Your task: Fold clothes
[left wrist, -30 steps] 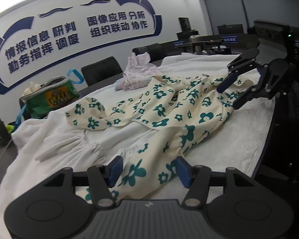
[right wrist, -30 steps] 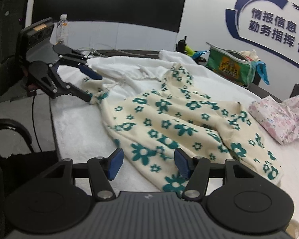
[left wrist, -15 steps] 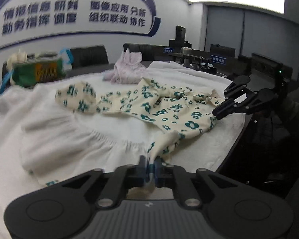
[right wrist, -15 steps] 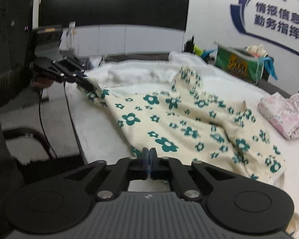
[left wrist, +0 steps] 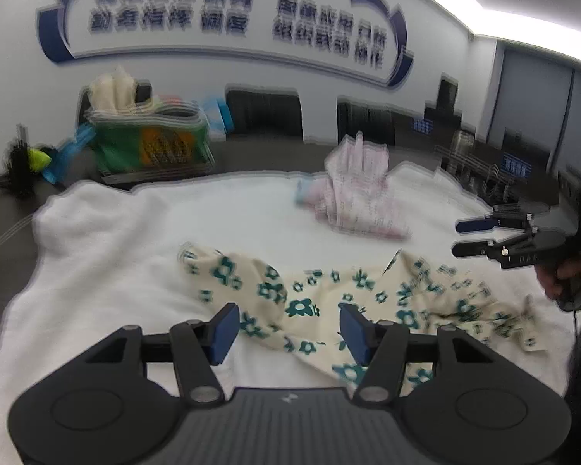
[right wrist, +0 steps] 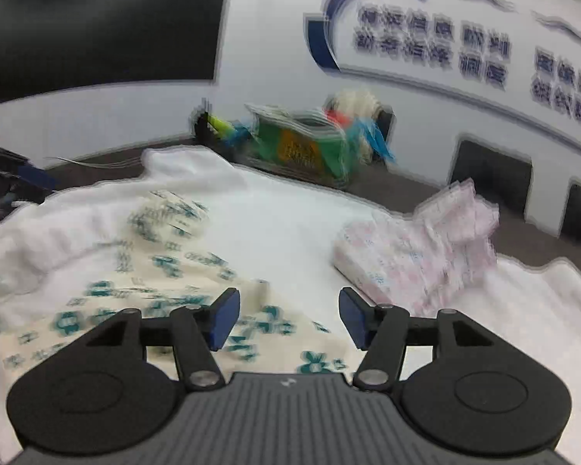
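Both frames motion-blurred; fine detail unreliable.

Left hand-held gripper [left wrist: 288,327]: jaws wide apart, nothing between the blue pads [left wrist: 222,327]; floral garment [left wrist: 329,302] lies crumpled directly ahead of and under the gap, cream with teal flowers, spread from just ahead of the left pad across to the far right of the gripper; garment rests on white towel cloth [left wrist: 135,240] covering the worktop.

Right hand-held gripper [right wrist: 288,319]: jaws also wide, gripping nothing; same floral garment [right wrist: 143,290] sits ahead and to its left, one edge running under the left pad area; contact with the pads cannot be told through the blur.

In the left wrist view the right hand-held gripper [left wrist: 461,238] shows at the far right, fingers spread, hovering just above the garment's right end; apart from the cloth.

Pink patterned garment [right wrist: 418,248] bunched ahead-right of the right gripper, well apart from the floral one; in the left view it sits far ahead, right of centre.

Green bag [left wrist: 151,143] beyond the towel cloth, far ahead-left of the left gripper; dark chairs [left wrist: 265,116] behind it against the wall.
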Available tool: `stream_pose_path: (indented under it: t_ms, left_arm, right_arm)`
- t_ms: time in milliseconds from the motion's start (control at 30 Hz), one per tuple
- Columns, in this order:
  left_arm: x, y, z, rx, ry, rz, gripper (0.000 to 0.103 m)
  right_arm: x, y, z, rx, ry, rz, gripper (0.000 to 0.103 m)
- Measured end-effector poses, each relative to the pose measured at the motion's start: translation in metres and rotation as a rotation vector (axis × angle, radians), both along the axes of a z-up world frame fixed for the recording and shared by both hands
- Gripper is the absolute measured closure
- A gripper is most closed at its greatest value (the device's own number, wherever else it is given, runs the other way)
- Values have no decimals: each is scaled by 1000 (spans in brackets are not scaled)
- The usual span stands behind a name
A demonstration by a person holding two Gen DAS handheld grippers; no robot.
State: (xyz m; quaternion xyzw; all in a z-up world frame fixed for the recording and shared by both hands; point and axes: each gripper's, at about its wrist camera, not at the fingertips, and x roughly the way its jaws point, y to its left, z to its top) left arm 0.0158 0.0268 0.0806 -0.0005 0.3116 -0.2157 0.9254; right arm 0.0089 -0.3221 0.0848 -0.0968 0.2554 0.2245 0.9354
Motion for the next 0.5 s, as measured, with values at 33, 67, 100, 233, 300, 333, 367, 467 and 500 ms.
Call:
stream_pose_path:
  t_ms: [33, 67, 100, 233, 300, 333, 367, 467, 500]
  left_arm:
    - [15, -7, -7, 14, 37, 24, 47]
    - [31, -13, -15, 24, 76, 57, 48]
    - [44, -16, -24, 23, 107, 93, 49]
    - [71, -9, -49, -28, 175, 153, 98]
    - [70, -5, -50, -61, 141, 146, 98]
    - [68, -1, -48, -89, 110, 148, 99]
    - [68, 5, -47, -136, 83, 160, 99]
    - [74, 19, -54, -260, 48, 232, 97]
    - [76, 21, -59, -282, 39, 252, 96]
  right_arm:
    - [15, 1, -5, 3, 30, -2, 45]
    - [28, 1, -10, 3, 58, -9, 45]
    - [40, 2, -16, -1, 86, -20, 45]
    - [74, -4, -47, 42, 248, -37, 55]
    - [70, 4, -59, 11, 265, -7, 94]
    - [64, 8, -58, -25, 230, -9, 99]
    - [58, 13, -58, -60, 196, -11, 101]
    - [40, 8, -41, -72, 28, -144, 101]
    - [38, 8, -41, -88, 6, -159, 100]
